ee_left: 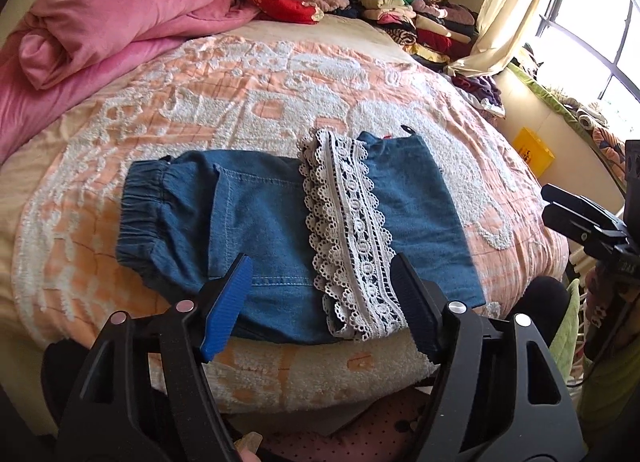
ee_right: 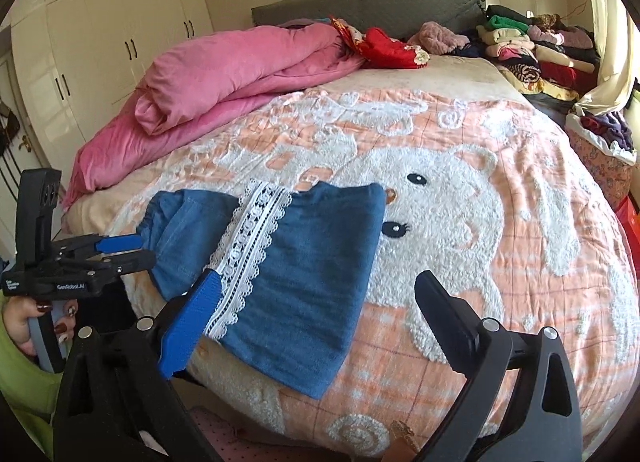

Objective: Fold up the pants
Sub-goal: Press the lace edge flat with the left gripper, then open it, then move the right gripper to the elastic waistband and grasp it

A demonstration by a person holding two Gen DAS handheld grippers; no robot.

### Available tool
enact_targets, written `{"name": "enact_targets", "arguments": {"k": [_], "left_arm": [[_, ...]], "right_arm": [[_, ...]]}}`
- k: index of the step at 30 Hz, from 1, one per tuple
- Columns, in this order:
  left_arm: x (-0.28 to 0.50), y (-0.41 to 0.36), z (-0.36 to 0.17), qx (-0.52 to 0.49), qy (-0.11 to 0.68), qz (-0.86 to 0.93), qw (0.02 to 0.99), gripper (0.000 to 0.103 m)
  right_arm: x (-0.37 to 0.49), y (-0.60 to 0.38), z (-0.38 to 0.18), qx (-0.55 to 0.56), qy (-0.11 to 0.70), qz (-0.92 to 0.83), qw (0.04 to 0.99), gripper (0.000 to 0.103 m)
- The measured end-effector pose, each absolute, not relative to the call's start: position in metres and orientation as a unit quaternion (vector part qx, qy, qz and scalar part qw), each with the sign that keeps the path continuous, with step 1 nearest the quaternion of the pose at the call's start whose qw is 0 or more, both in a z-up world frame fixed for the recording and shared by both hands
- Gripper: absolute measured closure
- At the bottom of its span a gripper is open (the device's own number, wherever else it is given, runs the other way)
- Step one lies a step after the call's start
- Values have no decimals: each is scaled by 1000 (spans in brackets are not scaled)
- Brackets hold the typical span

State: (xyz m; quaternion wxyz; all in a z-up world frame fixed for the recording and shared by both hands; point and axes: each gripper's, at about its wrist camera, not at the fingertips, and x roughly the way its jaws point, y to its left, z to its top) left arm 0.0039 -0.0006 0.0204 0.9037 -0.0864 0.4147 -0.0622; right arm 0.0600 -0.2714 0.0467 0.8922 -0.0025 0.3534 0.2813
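Denim pants (ee_left: pixel 288 230), blue with a band of white lace trim (ee_left: pixel 352 238) across them, lie folded flat on the near part of a bed (ee_left: pixel 248 94) covered by an orange-and-white bear-print blanket (ee_right: pixel 460 222). We read "GenRobot.AI" in white on the side of the left gripper (ee_right: pixel 128 252), seen from the right wrist camera; smaller lettering beside it is too fine to make out. We hold both grippers tilted down toward the pants. Our left gripper (ee_left: pixel 320 278) hangs over the near edge of the fabric, jaws apart, with denim and lace showing between them but nothing pinched. Our right gripper (ee_right: pixel 320 294) stands wide open over the right half of the pants, clear of the cloth. A hand (ee_right: pixel 36 322) with dark painted nails and a green sleeve grips the left handle. A pink quilt (ee_right: pixel 224 74) is bunched at the far left, folded clothes (ee_right: pixel 532 50) stacked far right.
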Motion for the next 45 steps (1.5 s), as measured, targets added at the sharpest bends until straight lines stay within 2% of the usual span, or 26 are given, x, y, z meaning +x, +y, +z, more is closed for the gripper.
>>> {"name": "enact_targets", "arguments": {"k": [8,10,11,12,15,26,31,34,37,38,40,41,42,45], "left_arm": [[2,8,30,-88,398,-57,911,39],[4,1,27,-85,400,-67,910,39],[5,-2,25,-85,401,-74,909,46],[8,-9,21,-85,407,-89,905,55],[15,-30,9,-74,422,-119,896,55],[42,-59,-52,-14,486,-118,866,54],[42,-56,-52,-25,486,-126,865,52],[38,-54,-45,-24,481,-121,868,42],[33,-50,-34,-26,468,-114,876,39],[31,-48,-30,-25,463,-110,879,36],[26,-45,-20,-18,451,-98,887,26],[24,-42,-17,-17,447,-92,890,22],[24,-38,-13,-19,443,-86,892,20],[19,-29,-4,-23,433,-70,899,11]], "right_arm": [[81,-267,63,-4,332,282,900,6],[96,-258,61,-12,335,294,895,14],[103,-252,58,-19,341,298,891,26],[115,-241,51,-29,354,304,884,33],[144,-215,32,-43,385,319,865,39],[222,-172,-42,-106,454,265,844,43],[227,-181,-46,-98,451,263,847,43],[220,-189,-32,-83,439,264,855,41],[213,-204,-12,-43,429,273,860,30],[209,-209,-4,-31,423,276,862,24],[199,-218,14,-13,408,287,867,23],[195,-222,22,-8,403,291,868,12],[191,-225,31,-5,395,293,871,7],[175,-230,58,-5,365,302,880,7]]}}
